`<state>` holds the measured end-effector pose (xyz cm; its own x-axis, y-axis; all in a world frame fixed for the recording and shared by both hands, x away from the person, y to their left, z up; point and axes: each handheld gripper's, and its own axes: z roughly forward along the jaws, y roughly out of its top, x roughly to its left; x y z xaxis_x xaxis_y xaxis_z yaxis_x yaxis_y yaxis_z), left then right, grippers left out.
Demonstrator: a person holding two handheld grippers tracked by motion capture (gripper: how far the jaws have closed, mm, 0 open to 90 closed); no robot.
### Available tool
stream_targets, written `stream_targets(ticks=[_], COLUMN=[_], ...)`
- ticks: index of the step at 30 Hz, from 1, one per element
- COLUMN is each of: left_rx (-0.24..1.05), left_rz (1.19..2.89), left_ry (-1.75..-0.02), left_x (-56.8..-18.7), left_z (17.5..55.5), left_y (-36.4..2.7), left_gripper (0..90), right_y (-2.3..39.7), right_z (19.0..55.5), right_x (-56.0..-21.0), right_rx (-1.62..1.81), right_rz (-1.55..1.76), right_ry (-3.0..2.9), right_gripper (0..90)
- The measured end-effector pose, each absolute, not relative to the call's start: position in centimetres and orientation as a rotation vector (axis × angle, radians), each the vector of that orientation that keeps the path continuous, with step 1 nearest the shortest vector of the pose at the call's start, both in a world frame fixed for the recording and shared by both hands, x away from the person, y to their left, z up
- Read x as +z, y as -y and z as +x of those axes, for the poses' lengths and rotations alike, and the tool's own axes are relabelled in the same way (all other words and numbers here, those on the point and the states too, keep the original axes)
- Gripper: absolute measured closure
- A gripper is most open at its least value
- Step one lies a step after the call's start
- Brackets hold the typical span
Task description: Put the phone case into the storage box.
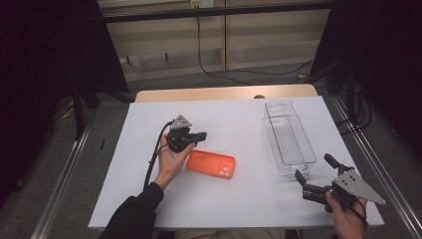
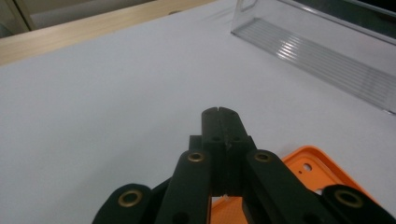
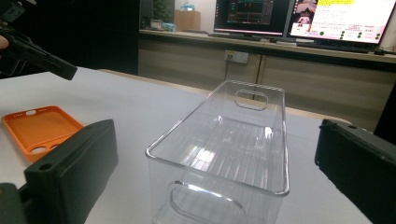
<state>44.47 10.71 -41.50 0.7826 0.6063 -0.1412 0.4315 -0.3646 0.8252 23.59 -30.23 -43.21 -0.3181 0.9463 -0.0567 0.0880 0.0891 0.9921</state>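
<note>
1. Hovering low over the white surface (image 1: 239,199), the left claw (image 1: 201,135) sits in the person's left hand (image 1: 171,162), its jaws pressed together with nothing between them.
2. From the left claw's own camera, the two black jaws meet in one tight seam, tips pointing out across bare white surface toward the far wooden edge.
3. Right beneath and just beside that claw lies the orange phone case (image 1: 211,165), flat on the surface, hollow side up, camera cut-outs toward its right end in the high view.
4. The left gripper view catches a corner of the case peeking out under the jaw links; the claw is over its edge, though whether it touches the case I cannot tell.
5. Over on the right, the clear plastic bin (image 1: 288,137) stands upright and empty, long axis running away from the person, a handle slot cut in each end wall.
6. The right claw (image 1: 313,172) is held in the right hand (image 1: 348,219) at the near right corner of the surface, jaws spread wide apart and gripping nothing.
7. In the right gripper view the near end of the bin sits squarely between those open jaws but farther off, not touched by either pad.
8. Case and bin lie well apart, with open white surface between them.
9. A black cable (image 1: 153,159) trails from the left claw back along the forearm and dark sleeve (image 1: 132,214).
</note>
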Motion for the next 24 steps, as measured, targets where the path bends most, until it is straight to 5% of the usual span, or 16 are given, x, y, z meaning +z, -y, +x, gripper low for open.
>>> stream_targets(ticks=[24], left_rx=[0.150], left_rz=[2.261], left_ry=[-0.851], left_x=[-43.6], left_z=[46.3], left_y=[-9.6], left_gripper=[90.0], right_y=[30.2], right_z=[23.6], right_x=[-43.2], right_rx=[1.332], right_rz=[1.061], right_ry=[-1.561], right_gripper=[0.0])
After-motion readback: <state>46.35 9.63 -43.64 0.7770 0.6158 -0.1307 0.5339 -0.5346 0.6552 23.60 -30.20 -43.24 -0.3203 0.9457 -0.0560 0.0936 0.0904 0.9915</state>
